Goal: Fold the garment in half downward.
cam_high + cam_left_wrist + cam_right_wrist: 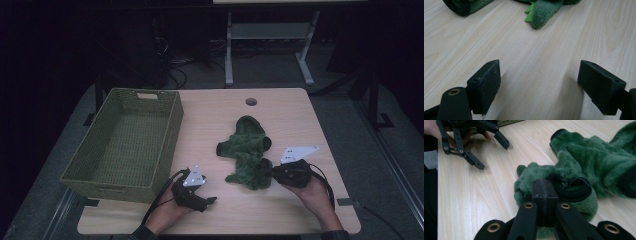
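Note:
A green plush garment (pixel 247 145) with black cuffs lies crumpled right of the table's middle. My right gripper (pixel 262 169) sits at its near edge, jaws closed together (pixel 544 185) with green pile bunched around and under the tips and a black cuff (pixel 574 187) just behind them; it looks shut on the garment (pixel 599 157). My left gripper (pixel 209 202) rests low over bare wood near the front edge, jaws wide apart (pixel 539 85) with nothing between them. A corner of the garment (pixel 541 12) lies beyond it. In the right gripper view the left gripper (pixel 492 155) stands open.
An empty green woven basket (pixel 115 187) takes up the table's left side, close to my left hand. The tabletop (pixel 210 115) has a cable hole (pixel 251 101) at the back. Metal desk legs (pixel 229 50) stand on the floor behind.

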Available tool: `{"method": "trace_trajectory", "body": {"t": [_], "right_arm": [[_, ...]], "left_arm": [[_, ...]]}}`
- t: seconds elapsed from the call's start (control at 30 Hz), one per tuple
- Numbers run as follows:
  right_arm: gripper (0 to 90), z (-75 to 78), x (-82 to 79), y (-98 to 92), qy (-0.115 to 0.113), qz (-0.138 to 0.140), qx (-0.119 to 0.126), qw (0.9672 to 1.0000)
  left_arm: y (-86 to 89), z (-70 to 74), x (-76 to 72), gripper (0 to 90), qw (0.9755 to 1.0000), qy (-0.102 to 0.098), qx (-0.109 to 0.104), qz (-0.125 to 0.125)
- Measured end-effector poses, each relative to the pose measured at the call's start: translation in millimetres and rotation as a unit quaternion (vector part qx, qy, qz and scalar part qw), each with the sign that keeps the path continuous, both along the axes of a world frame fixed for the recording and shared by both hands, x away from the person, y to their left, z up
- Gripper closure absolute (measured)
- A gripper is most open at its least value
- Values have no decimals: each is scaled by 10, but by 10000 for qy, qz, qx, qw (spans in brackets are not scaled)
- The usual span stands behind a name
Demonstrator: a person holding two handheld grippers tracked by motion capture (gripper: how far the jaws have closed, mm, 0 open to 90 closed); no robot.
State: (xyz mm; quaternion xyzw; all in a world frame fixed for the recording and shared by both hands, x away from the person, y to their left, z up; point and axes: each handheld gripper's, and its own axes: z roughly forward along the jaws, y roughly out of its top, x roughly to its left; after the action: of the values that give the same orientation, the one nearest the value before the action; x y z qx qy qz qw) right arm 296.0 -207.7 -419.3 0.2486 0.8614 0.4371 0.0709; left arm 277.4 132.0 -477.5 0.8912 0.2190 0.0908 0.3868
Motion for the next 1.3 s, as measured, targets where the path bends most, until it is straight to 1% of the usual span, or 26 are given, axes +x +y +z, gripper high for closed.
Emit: {"method": "trace_trajectory", "body": {"t": [0.1,0.3,0.37,0.4,0.47,0.53,0.6,0.7,0.73,0.77,0.9,1.03,1.1,1.2,1.23,1.27,1.3], "right_arm": [[900,-8,30,71,-5,64,17,10000],[900,54,89,195,-46,206,209,9996],[900,43,115,216,-53,177,205,9996],[900,30,124,214,-46,118,182,9998],[900,27,121,160,-71,-1,255,9997],[849,60,101,56,-154,-212,275,9993],[804,83,71,-74,-85,-363,366,9986],[765,35,-16,-257,-1,-640,291,9975],[764,12,-40,-302,6,-706,262,9972],[761,-26,-83,-377,82,-773,245,9967],[713,-120,-216,-586,210,-1009,125,9946],[666,-220,-312,-758,375,-1140,81,9927],[636,-279,-340,-802,505,-1178,23,9918],[622,-373,-350,-818,692,-1174,-49,9907],[625,-396,-339,-811,771,-1159,-90,9902],[649,-415,-323,-800,827,-1160,-103,9898],[722,-425,-310,-783,897,-1141,-94,9894]], "left_arm": [[1,1,1,182,10000,-3,14,-8],[1,1,3,182,10000,-16,11,-7],[1,1,3,182,10000,-16,11,-8],[1,1,3,182,10000,-18,10,-8],[1,1,3,182,10000,-18,13,-8],[1,1,3,182,10000,-18,14,-9],[1,1,1,182,10000,-3,12,-9],[-1,-1,-1,182,10000,-2,-5,3],[-1,-1,-1,182,10000,-1,-4,4],[1,1,0,182,10000,-1,11,-6],[1,1,0,182,10000,-2,13,-8],[1,1,0,182,10000,-2,11,-7],[1,1,0,181,10000,-1,12,-7],[1,1,0,182,10000,-1,16,-9],[1,1,0,182,10000,-1,14,-9],[1,1,0,181,10000,-1,15,-10],[1,1,0,182,10000,-1,15,-8]]}}
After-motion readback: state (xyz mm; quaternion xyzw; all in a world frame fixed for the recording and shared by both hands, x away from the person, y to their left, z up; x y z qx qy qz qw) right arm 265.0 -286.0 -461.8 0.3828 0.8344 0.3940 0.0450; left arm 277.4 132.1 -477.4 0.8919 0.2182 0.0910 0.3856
